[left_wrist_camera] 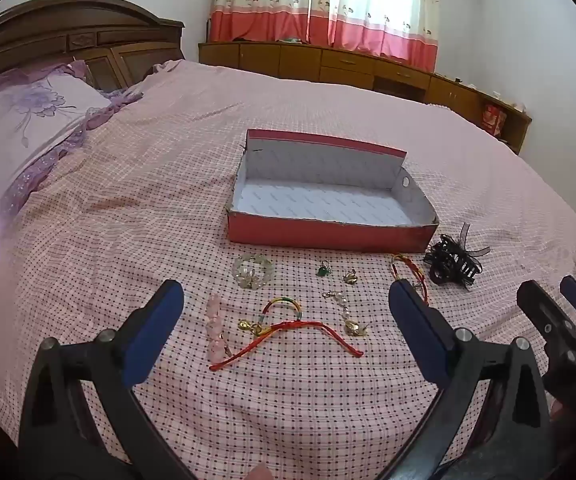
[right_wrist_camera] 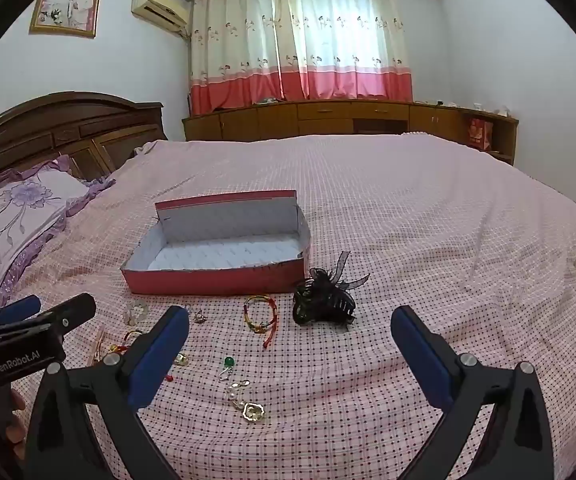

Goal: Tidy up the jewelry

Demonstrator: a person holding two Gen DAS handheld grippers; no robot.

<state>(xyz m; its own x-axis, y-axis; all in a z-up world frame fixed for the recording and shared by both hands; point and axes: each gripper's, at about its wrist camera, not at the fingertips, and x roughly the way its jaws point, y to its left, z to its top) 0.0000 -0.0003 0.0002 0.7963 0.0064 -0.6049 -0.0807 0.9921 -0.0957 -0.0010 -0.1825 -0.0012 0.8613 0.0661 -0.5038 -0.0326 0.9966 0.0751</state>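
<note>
1. We face a checked bedspread (left_wrist_camera: 135, 208); the jewelry lies loose just before the empty red box (left_wrist_camera: 330, 236).
2. Our left gripper (left_wrist_camera: 285, 312) and right gripper (right_wrist_camera: 290, 336) both gape wide, holding nothing.
3. We'd pinch the red cord bracelet (left_wrist_camera: 288, 330) by its cord, lifting slowly so nothing snags.

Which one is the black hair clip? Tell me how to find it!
Find the red box on the pink bed. Look just off its front right corner: the hair clip lies there, beside a red and gold bracelet. It's the only black thing, big, with teeth and a gauzy bow.
</note>
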